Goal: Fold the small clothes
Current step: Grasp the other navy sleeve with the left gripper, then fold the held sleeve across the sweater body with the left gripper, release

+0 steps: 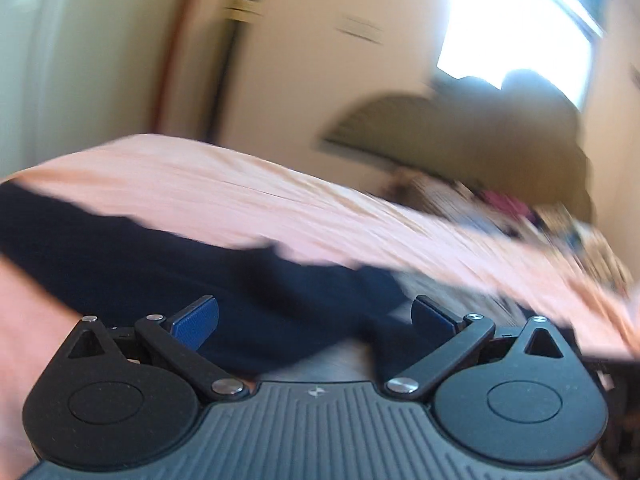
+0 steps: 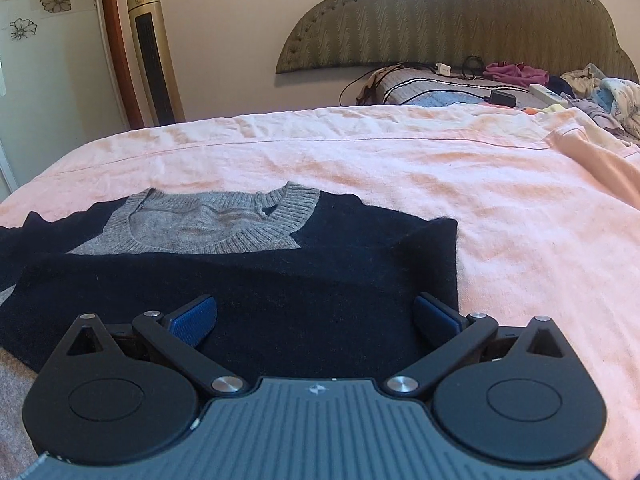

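Navy sweater point(image 2: 248, 280) with grey collar, pink bedsheet point(image 2: 500, 208), perhaps olive headboard point(image 2: 460, 20)

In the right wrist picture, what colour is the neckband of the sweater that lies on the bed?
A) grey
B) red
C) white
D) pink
A: the ribbed neckband of the sweater is grey, set against its dark navy body, and it lies on the pink bed cover.
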Available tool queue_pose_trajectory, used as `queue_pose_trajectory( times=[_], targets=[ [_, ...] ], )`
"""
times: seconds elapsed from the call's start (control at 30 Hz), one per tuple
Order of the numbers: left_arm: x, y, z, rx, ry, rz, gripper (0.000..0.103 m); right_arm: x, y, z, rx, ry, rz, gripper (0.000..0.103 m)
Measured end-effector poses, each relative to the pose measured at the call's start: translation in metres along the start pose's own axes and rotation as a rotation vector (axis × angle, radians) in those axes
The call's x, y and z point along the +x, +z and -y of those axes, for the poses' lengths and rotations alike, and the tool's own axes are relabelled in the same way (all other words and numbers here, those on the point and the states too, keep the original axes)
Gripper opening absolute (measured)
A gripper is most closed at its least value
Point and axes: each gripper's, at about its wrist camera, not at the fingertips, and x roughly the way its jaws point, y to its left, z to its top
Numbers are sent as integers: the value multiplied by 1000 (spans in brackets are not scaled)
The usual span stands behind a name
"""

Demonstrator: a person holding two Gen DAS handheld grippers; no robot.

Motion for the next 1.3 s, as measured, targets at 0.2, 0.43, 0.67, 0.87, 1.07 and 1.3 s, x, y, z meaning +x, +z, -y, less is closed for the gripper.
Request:
queue_pose_trajectory(
  times=[0.2, 0.43, 0.67, 0.87, 1.07, 1.3],
  targets=[
    [-4, 39, -169, -595, 223, 87, 103, 0, -1, 1, 8, 6, 5, 103],
    [25, 45, -199, -603, 245, 127, 96, 0, 0, 0, 13, 7, 7, 103],
    [47, 55, -186, -490, 376, 51, 5, 0, -1, 1, 16, 9, 9, 103],
    [32, 64, -74, -288, 169, 124, 5, 0, 0, 2, 30, 17, 15, 103],
    [43, 4, 102, 104, -265, -99, 8, -1, 0, 8, 59, 39, 25, 103],
    [28, -48, 129, 255, -349, -254, 64, -3, 0, 14, 90, 66, 36, 103]
  ],
)
